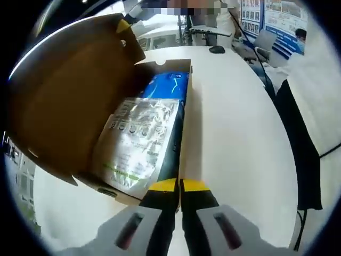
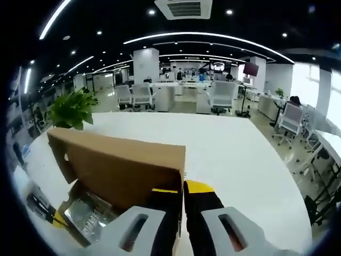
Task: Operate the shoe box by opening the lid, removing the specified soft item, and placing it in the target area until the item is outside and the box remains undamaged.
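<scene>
Cardboard shoe box (image 1: 106,106) open, silver pouch (image 1: 136,146) inside, white table (image 1: 240,138).

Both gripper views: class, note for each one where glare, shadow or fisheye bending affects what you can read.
Left gripper view: the silvery packet in the shoe box throws glare that washes out its print, and the raised lid is in shade. Right gripper view: the ceiling light strips curve with fisheye bending, the white table is bright and even, and the packet sits dim behind the lid.
</scene>
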The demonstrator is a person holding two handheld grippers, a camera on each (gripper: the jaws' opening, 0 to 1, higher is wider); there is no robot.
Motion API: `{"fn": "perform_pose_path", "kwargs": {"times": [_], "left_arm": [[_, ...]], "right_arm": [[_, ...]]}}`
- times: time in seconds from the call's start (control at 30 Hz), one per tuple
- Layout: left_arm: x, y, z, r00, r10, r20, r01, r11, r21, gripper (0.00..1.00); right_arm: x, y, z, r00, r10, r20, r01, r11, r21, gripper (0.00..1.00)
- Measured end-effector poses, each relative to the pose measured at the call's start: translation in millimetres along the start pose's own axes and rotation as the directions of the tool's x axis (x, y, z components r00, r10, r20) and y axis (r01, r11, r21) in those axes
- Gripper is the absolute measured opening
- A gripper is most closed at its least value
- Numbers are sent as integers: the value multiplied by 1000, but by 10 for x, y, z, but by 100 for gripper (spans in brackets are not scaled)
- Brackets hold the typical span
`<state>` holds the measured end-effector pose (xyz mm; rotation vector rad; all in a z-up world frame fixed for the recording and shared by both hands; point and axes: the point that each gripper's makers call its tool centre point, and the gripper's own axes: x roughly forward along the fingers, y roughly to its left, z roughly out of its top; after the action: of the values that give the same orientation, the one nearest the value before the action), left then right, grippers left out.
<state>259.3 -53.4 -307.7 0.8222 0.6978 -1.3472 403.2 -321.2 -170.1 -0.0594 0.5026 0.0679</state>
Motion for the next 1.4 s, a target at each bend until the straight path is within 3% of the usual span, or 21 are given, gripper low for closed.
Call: {"fn": "perform_pose_path", "kwargs": {"times": [0.3, 0.47, 0.6, 0.67, 0.8, 0.9, 1.03, 1.1, 1.4], "left_arm": [[0, 30, -3, 1000, 23, -7, -23, 999, -36, 1], [6, 44, -9, 1000, 15, -25, -16, 998, -57, 1], [10, 33, -15, 999, 19, -44, -23, 997, -77, 1], [14, 22, -9, 998, 19, -58, -23, 998, -66, 1], [19, -6, -1, 997, 13, -79, -16, 999, -43, 1], [20, 11, -5, 997, 12, -76, -19, 996, -92, 1], [25, 12, -1, 997, 34, -67, -44, 989, -143, 1], [36, -13, -1, 995, 51, -85, -59, 994, -95, 1], [40, 22, 8, 996, 40, -76, -49, 991, -128, 1]], "right_arm": [[57, -9, 21, 1000, -5, -3, 5, 998, 70, 0], [91, 5, 25, 1000, -1, -5, 1, 1000, 2, 0], [174, -18, 49, 1000, -1, -18, 1, 1000, -7, 0], [210, -22, 51, 999, 4, -32, -5, 999, -45, 0], [252, 0, 84, 998, 37, -46, -39, 998, -40, 0], [311, -1, 84, 997, 35, -68, -42, 994, -104, 0], [381, -25, 82, 996, 40, -80, -48, 993, -107, 0], [431, -52, 76, 996, 50, -79, -57, 993, -101, 0], [535, -9, 58, 988, 66, -143, -69, 998, -15, 0]]}}
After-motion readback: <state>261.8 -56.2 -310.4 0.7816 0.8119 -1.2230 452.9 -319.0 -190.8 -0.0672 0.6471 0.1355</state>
